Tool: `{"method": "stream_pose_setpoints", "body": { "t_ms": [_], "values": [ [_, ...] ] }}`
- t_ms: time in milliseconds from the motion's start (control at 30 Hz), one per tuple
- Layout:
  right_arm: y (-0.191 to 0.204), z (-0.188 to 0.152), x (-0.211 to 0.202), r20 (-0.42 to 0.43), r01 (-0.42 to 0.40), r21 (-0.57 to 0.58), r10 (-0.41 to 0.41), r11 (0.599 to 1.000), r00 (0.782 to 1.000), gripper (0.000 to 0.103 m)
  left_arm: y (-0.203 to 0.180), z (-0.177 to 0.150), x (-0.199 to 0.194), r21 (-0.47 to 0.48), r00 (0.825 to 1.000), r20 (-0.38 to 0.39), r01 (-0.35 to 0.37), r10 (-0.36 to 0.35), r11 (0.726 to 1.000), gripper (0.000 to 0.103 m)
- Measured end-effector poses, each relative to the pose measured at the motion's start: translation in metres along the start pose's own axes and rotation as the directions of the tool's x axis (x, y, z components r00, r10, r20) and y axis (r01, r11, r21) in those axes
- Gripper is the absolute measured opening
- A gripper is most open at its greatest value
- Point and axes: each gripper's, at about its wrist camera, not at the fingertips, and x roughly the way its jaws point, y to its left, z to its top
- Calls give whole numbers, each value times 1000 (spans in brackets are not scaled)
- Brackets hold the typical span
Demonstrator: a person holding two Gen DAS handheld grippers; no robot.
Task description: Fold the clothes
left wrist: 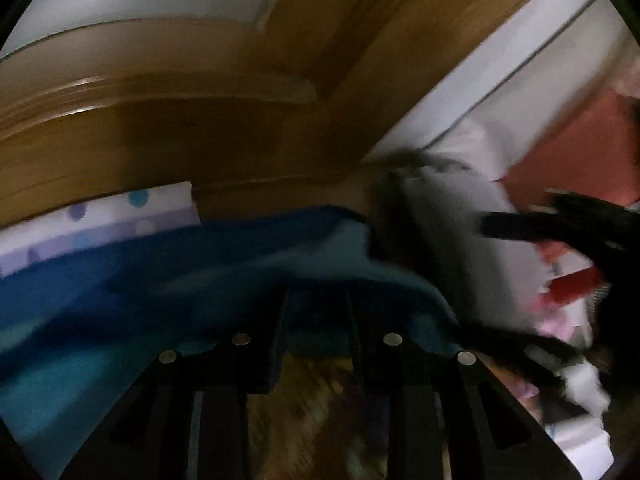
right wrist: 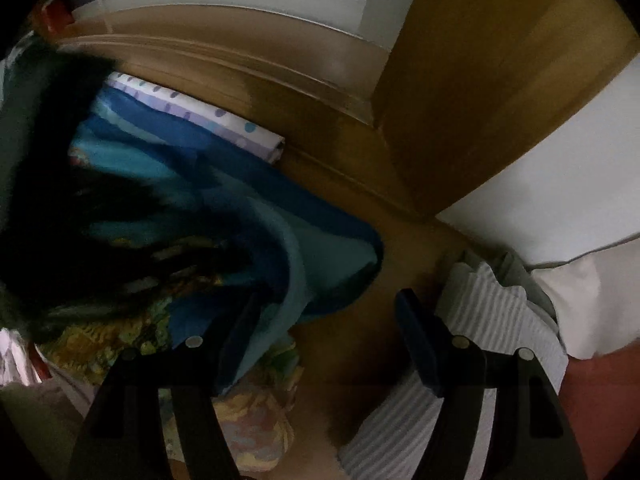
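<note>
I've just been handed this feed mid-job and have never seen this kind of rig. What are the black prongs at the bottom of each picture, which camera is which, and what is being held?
There is no robot arm: a person carries a two-finger gripper in each hand, and each gripper has a wide-angle camera looking along its fingers. The black prongs are those fingers.

In the left wrist view, the left gripper reaches into a blue cloth, with cloth between its fingers; whether it is clamped is too blurred to tell. The dark shape at the right edge there is the right gripper.

In the right wrist view, the right gripper stands open and holds nothing. The blue cloth lies to its left, a striped grey garment to its right, and a polka-dot fabric behind, all on a wooden surface.
</note>
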Motion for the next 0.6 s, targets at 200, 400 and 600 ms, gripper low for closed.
{"method": "stream_pose_setpoints", "body": {
  "t_ms": [200,400,600],
  "values": [
    [10,-11,-29,83,-24,-32,26,999,996,71,15,-19,-8,-78,999,-15,30,-31,996,26],
    [39,4,-32,154,-58,-97,73,994,985,71,33,-86,-114,-132,993,118,47,-32,990,26],
    [110,55,-17,166,-194,-227,234,954,958,41,99,-176,-213,-310,947,177,-204,267,929,26]
  ]
}}
